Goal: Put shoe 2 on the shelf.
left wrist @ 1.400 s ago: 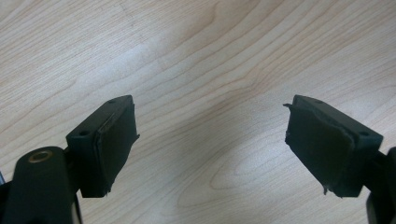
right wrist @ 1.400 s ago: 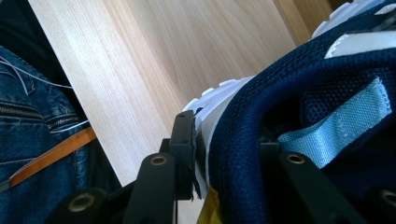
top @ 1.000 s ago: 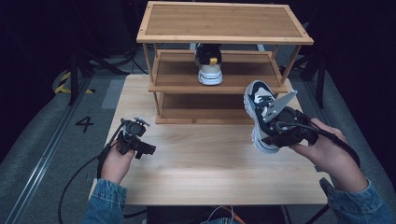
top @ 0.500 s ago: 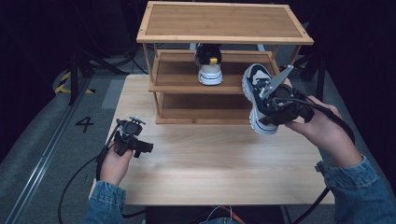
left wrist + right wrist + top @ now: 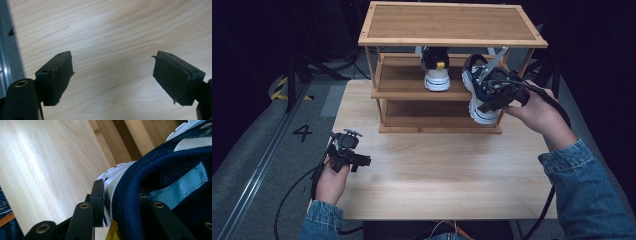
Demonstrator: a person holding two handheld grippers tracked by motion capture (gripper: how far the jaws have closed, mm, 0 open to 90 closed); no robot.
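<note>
A navy sneaker with a white sole [image 5: 478,113] hangs in the air, toe up, just in front of the right half of the wooden rack's middle shelf [image 5: 401,83]. My right gripper [image 5: 492,93] is shut on its heel collar. In the right gripper view one jaw presses the outside of the navy sneaker [image 5: 175,162] and the other sits inside it, with the right gripper [image 5: 122,200] tilted over the table. A matching sneaker [image 5: 435,70] stands on the middle shelf, heel toward me. My left gripper [image 5: 346,153] rests low at the table's left, and the left gripper [image 5: 112,66] is open over bare wood.
The three-level wooden rack [image 5: 452,22] stands at the back of the light wooden table [image 5: 437,175]. Its bottom shelf [image 5: 432,111] holds nothing. Cables trail off the table's front edge, and a dark floor with a grey rail [image 5: 257,165] lies to the left.
My right hand has carried the sneaker up and away from me, toward the rack's middle shelf, and a little left. The left hand has stayed put.
</note>
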